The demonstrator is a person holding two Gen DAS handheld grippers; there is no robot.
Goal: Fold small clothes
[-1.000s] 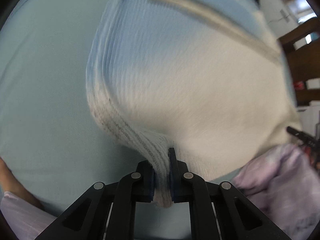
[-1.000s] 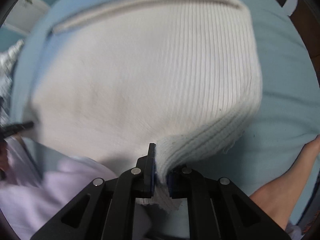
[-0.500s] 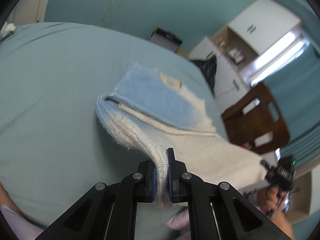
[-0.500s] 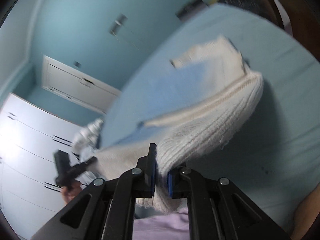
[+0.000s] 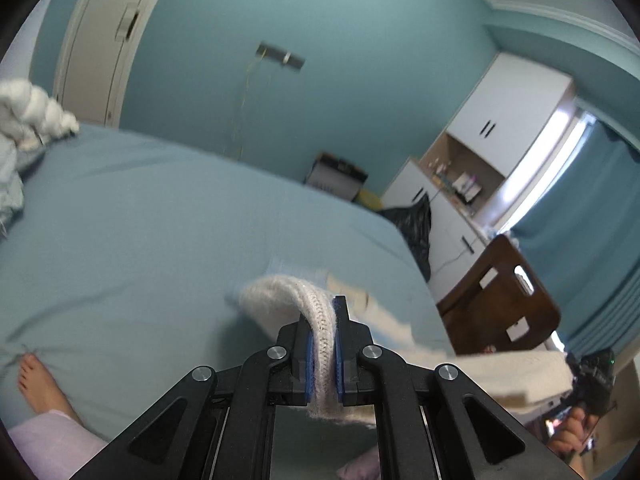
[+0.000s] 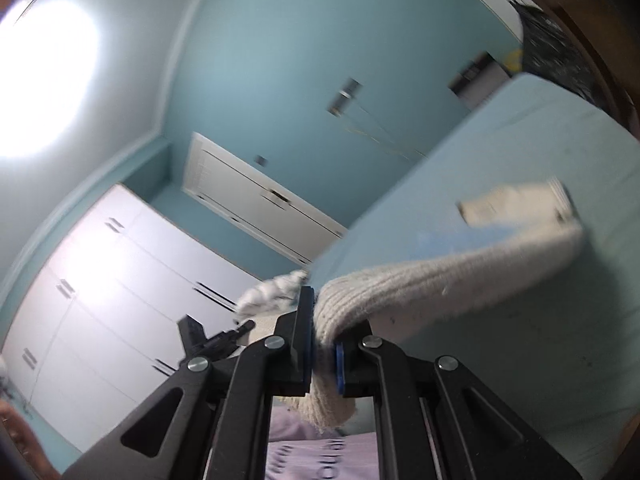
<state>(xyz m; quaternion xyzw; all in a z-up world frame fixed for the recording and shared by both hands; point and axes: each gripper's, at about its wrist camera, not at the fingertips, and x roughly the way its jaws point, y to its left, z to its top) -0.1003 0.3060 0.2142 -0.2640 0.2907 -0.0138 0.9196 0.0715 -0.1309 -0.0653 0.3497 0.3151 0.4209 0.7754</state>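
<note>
A cream ribbed knit sweater [image 5: 288, 296] with a pale blue part [image 6: 460, 240] hangs stretched in the air above the teal bed [image 5: 140, 220]. My left gripper [image 5: 322, 344] is shut on one ribbed edge of it. My right gripper [image 6: 322, 336] is shut on the opposite edge [image 6: 420, 288], and the knit runs from its jaws out to the right. In the left wrist view the other gripper [image 5: 592, 376] shows at the far right, at the end of the stretched cloth. In the right wrist view the other gripper [image 6: 208, 340] shows at the left.
A heap of white and pale clothes [image 5: 28, 116] lies at the bed's far left. A brown wooden chair [image 5: 500, 308] stands off the bed's right side, near white cabinets [image 5: 508, 120]. A bare foot [image 5: 36, 384] and pink trousers [image 6: 312, 456] are close by me.
Both grippers have risen and tipped up with the sweater; it has come up off the bed. The views went from the knit filling them to the room's walls and cupboards.
</note>
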